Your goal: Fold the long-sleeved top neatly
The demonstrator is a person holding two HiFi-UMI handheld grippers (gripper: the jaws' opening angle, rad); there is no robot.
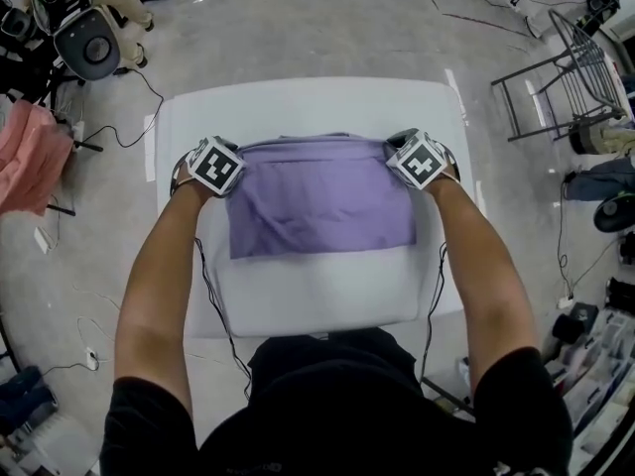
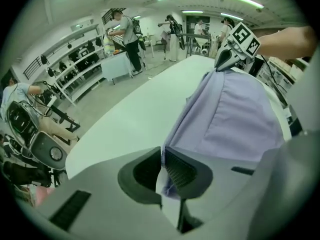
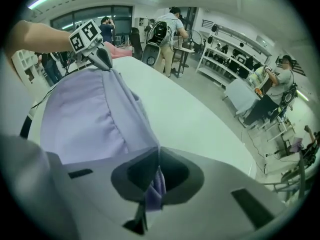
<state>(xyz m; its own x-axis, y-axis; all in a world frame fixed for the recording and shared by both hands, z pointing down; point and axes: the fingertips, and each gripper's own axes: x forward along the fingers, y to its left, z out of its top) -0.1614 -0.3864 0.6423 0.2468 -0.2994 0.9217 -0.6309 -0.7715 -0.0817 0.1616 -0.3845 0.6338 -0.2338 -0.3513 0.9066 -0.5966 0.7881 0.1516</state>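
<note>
The lilac long-sleeved top (image 1: pixel 317 201) lies partly folded as a rectangle on the white table (image 1: pixel 298 102). My left gripper (image 1: pixel 226 175) is shut on its far left corner, and my right gripper (image 1: pixel 395 159) is shut on its far right corner. In the left gripper view the lilac top (image 2: pixel 230 114) stretches from my left gripper (image 2: pixel 162 156) across to the right gripper (image 2: pixel 220 64), with cloth pinched between the pads. The right gripper view shows the lilac top (image 3: pixel 95 114) running from my right gripper (image 3: pixel 157 156) to the left gripper (image 3: pixel 106 64). The held edge hangs just above the table.
A metal rack (image 1: pixel 566 77) stands on the floor at the right, with bags and clutter below it. A pink garment (image 1: pixel 30 157) and a round machine (image 1: pixel 89 38) sit at the left. Cables trail over the floor. People stand by shelves (image 2: pixel 80 64) beyond the table.
</note>
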